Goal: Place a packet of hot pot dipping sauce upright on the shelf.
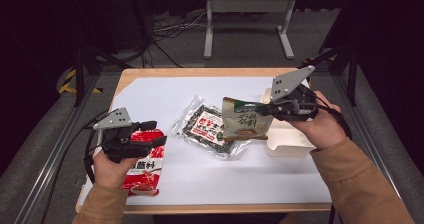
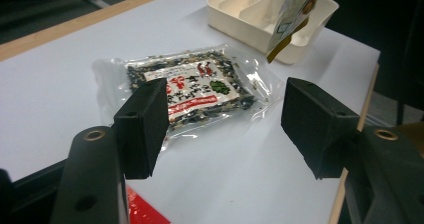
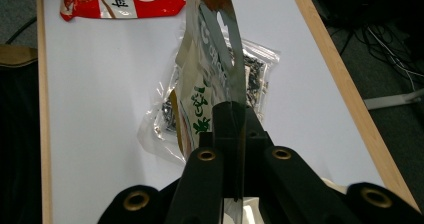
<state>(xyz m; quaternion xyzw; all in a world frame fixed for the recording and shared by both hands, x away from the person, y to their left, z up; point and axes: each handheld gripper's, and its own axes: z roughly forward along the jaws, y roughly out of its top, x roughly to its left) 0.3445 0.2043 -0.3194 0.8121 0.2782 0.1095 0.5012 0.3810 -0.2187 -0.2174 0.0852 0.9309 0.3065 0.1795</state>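
Clamping the right gripper (image 1: 265, 106) on the green seasoning pouch (image 1: 246, 120), you hold it by its flat top edge, jaws together on the film; it hangs light, limp and slippery. Your left gripper (image 2: 225, 129) stands apart, with the clear seaweed packet (image 2: 190, 86) just beyond its jaws

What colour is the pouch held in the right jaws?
The pouch is beige with a green top band and green lettering, clearest in the high view.
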